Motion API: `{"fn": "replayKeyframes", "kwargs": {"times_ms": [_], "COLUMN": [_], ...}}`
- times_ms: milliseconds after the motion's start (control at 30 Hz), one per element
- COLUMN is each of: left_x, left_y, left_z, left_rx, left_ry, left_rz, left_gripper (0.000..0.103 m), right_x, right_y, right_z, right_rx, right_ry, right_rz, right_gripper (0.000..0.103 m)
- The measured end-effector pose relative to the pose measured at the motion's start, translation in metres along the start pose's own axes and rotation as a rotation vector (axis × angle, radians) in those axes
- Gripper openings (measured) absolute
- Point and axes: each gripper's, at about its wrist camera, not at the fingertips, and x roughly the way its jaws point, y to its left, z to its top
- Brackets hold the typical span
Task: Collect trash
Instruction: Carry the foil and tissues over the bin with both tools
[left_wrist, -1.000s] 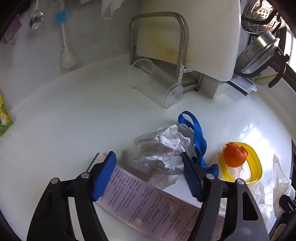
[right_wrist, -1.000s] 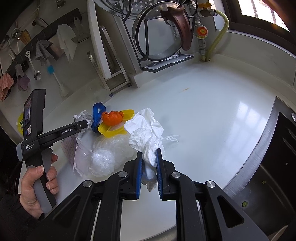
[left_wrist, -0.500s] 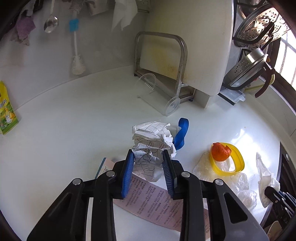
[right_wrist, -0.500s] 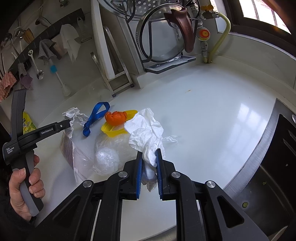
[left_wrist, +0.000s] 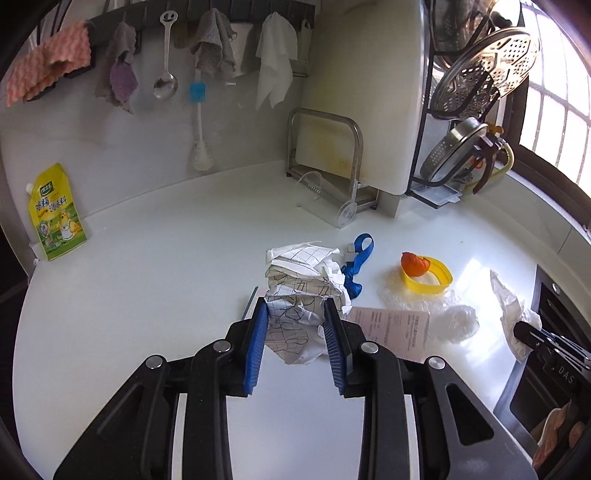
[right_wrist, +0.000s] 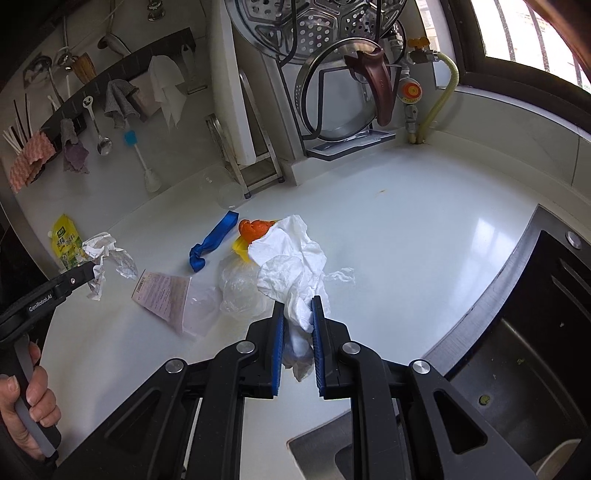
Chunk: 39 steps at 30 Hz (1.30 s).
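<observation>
Left gripper (left_wrist: 295, 328) has its blue pads clamped on the crumpled grid-lined paper (left_wrist: 303, 291), jaws narrowed around it, and the wad hangs clear of the white counter (left_wrist: 166, 295) in the right wrist view. On the tool's black arm you can read "GenRoboLAI" there, with a hand (right_wrist: 26, 402) wrapped round its grip. Right gripper (right_wrist: 298, 325) is pinched tight on the white tissue (right_wrist: 291, 266), which spills forward over a clear plastic bag (right_wrist: 240, 291). Left behind on the counter: a pinkish printed slip (right_wrist: 162, 291), its text too small to read, a blue strap (right_wrist: 212, 243) just beyond it, and orange peel (right_wrist: 253, 228) sitting in a yellow ring (left_wrist: 439, 280). Against the back wall, a yellow pouch (left_wrist: 55, 214) with Chinese characters I can't make out.
</observation>
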Motion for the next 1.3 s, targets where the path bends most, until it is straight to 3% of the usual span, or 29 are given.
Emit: {"fn": "replayKeyframes", "kwargs": {"times_ms": [233, 633, 900, 1300], "left_x": [-0.049, -0.133, -0.16, -0.164], "left_y": [0.002, 0.016, 0.027, 0.017], "left_z": [-0.045, -0.126, -0.175, -0.227], "left_rx": [0.037, 0.073, 0.075, 0.092], "left_ry": [-0.016, -0.031, -0.005, 0.067], "left_rz": [0.011, -0.003, -0.001, -0.047], "left_gripper": [0.03, 0.03, 0.03, 0.03], "right_x": [-0.051, -0.12, -0.149, -0.162], "right_y": [0.015, 0.074, 0.106, 0.101], "right_z": [-0.039, -0.123, -0.176, -0.239], "right_rx": [-0.025, -0.036, -0.075, -0.058], "right_ry": [-0.03, -0.039, 0.007, 0.083], "right_rz": [-0.015, 0.083, 0.104, 0.059], "right_gripper": [0.014, 0.014, 0.014, 0.014]}}
